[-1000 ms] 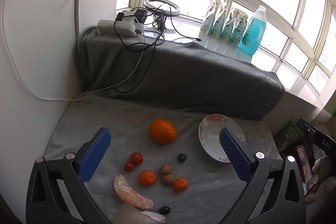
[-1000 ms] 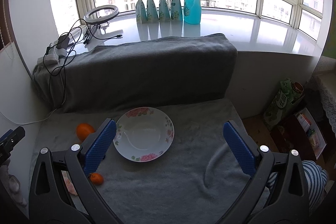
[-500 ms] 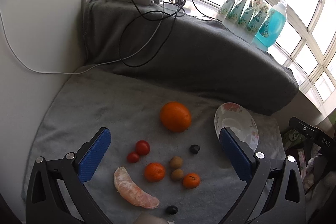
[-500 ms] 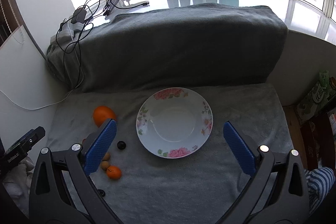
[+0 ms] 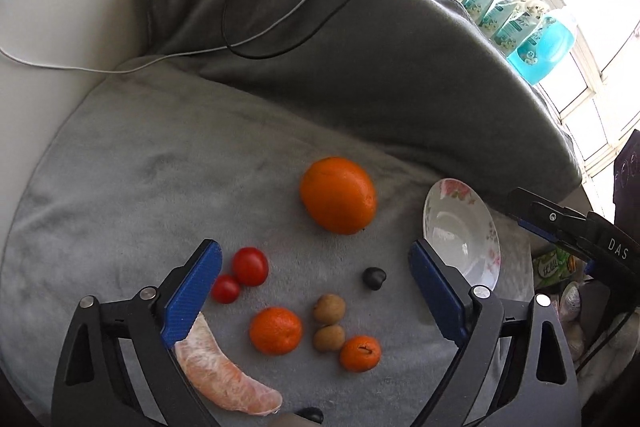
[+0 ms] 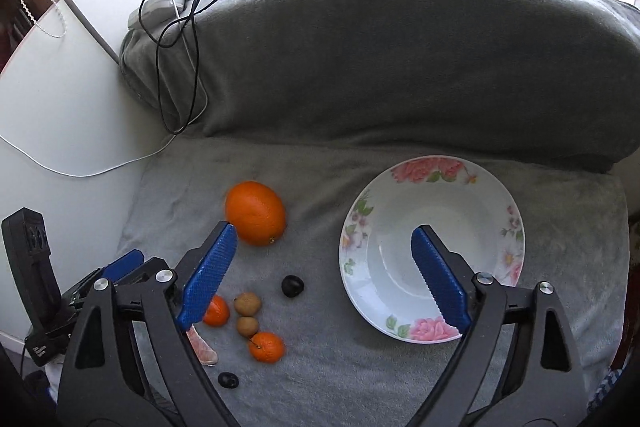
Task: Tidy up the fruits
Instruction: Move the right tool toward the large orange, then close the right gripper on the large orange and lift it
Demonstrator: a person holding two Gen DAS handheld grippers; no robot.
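Fruit lies scattered over a grey fleece blanket beside a window sill; at far left a peeled, pale orange citrus segment rests partly under the left gripper's blue-padded finger, with two small red tomatoes touching each other just beyond; the left gripper hangs above the cluster, its jaws wide but closing, nothing pressed between them; next come a small orange mandarin, two brown round longans and a second, smaller mandarin; a large round orange sits apart behind them and a small dark berry lies toward the white, flower-rimmed ceramic plate, which is bare; the right gripper, likewise empty and narrowing, straddles the gap between orange and plate.
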